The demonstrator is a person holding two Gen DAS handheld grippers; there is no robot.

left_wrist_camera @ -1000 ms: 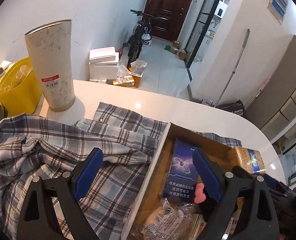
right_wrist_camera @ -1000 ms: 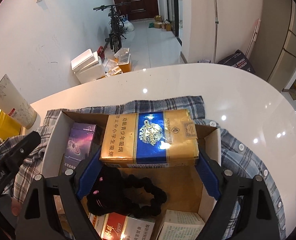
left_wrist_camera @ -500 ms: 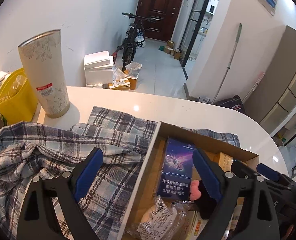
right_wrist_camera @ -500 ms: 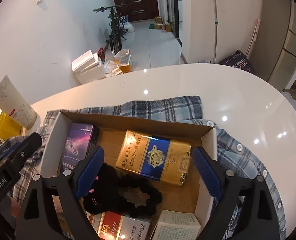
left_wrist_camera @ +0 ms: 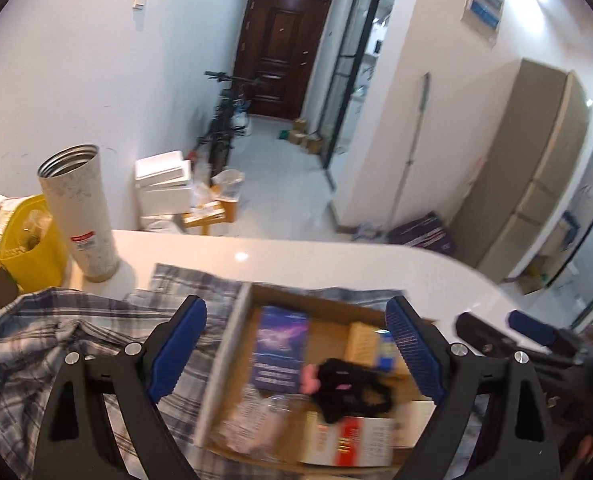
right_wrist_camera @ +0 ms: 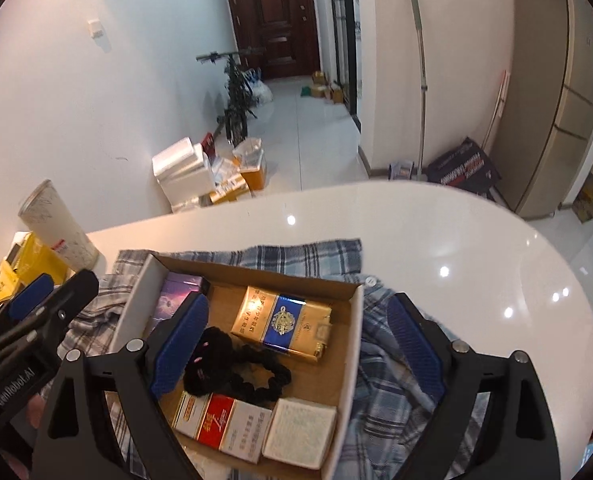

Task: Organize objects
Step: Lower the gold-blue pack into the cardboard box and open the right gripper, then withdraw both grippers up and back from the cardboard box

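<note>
Hovering with our left gripper and right gripper both spread wide and empty, we look down on the cardboard box holding a black scrunchie and gold cigarette carton, on the plaid shirt covering the white table.

The box sits on a plaid shirt on the white table. Its far-right corner holds a gold carton; bare floor shows only beside that carton, along the right wall. A black scrunchie lies mid-box and cartons fill the near end. The table's right side and far edge are bare. At the far-left corner a tall cup and a yellow bin stand close together.
</note>
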